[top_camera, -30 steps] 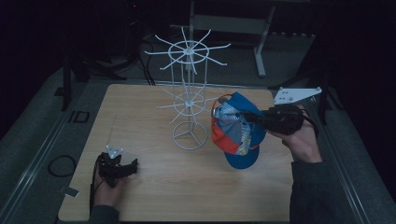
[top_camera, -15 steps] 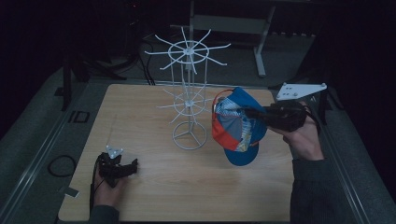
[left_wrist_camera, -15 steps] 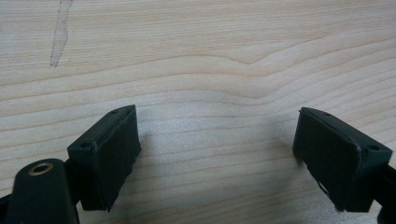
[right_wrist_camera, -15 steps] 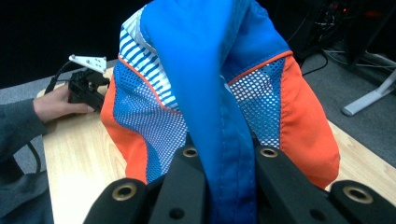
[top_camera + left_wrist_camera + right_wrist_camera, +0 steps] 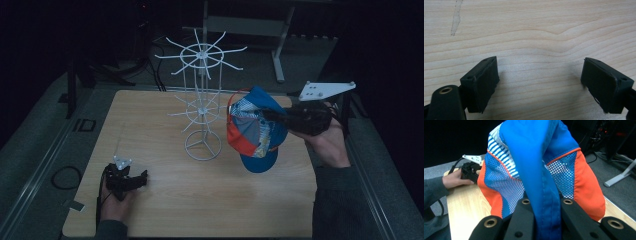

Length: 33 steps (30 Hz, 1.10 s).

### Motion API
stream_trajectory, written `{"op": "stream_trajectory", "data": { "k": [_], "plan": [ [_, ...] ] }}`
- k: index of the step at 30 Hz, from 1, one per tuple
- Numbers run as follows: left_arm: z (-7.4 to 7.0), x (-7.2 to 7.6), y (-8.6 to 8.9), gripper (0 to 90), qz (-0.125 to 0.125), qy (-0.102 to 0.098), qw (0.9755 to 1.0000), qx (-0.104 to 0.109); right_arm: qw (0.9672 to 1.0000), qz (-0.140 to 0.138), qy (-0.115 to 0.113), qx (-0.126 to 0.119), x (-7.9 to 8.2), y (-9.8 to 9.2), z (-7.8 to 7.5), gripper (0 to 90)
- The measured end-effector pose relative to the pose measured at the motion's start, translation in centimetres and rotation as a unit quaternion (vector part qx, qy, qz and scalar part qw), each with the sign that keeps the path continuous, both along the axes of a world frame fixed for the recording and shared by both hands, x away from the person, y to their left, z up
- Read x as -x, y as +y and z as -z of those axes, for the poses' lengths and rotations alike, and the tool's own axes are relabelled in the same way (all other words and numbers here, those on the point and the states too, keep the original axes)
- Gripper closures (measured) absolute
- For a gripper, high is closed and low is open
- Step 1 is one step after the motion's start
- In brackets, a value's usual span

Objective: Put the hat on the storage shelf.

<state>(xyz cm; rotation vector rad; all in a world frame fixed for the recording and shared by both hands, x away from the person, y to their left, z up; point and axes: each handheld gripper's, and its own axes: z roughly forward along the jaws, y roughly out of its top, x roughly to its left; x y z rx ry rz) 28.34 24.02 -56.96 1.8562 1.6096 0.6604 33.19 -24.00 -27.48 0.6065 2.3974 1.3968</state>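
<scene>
Right gripper point(image 5: 280, 116) up at the table's right side in the high view, clamped on a blue, orange and white cap point(image 5: 252, 129) that hangs in the air just beside the white wire rack point(image 5: 202, 102), not touching it as far as I can tell. Over at the near left corner, the left gripper point(image 5: 131, 181) rests low on the wooden table point(image 5: 165, 200), well apart from the action.

Left gripper view now: jaws spread wide, nothing between them, just bare wood grain underneath.

Right gripper view: both jaws pinched tight on a fold of the cap's blue fabric point(image 5: 541, 185), mesh panels and orange sides drooping around the grip. The other hand point(image 5: 454, 178) sits far off on the table with its gripper.

My read: this cap is light and soft, and its crown collapses wherever it's squeezed, so it will swing and sag. The stiffer brim or a seamed edge looks like the surest hold; the thin rack arms could snag the mesh.
</scene>
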Motion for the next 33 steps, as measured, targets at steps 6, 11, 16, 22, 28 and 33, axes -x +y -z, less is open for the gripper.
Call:
{"op": "stream_trajectory", "data": {
  "k": [6,11,16,22,28,33],
  "plan": [
    [0.0,0.0,0.0,15.0,0.0,0.0,1.0,0.0,1.0,-0.001,-0.005,-0.005,0.1,0.1,-0.5,87.8],
    [0.0,0.0,0.0,15.0,0.0,0.0,1.0,0.0,0.9999,-0.002,-0.007,-0.009,0.1,0.0,-0.7,87.8],
    [0.0,0.0,0.0,15.0,0.0,0.0,1.0,0.0,0.9998,-0.001,-0.009,-0.017,0.2,-0.1,-1.0,87.8],
    [0.0,0.0,0.0,15.0,0.0,0.0,1.0,0.0,0.9997,-0.001,-0.013,-0.02,0.4,-0.2,-1.4,87.8],
    [0.0,0.0,0.0,15.0,0.0,0.0,1.0,0.0,0.9995,-0.001,-0.019,-0.027,0.6,-0.4,-1.8,87.8],
    [0.0,0.0,0.0,15.0,0.0,0.0,1.0,0.0,0.9993,-0.003,-0.021,-0.031,0.7,-0.5,-2.1,87.8]
  ]
}}
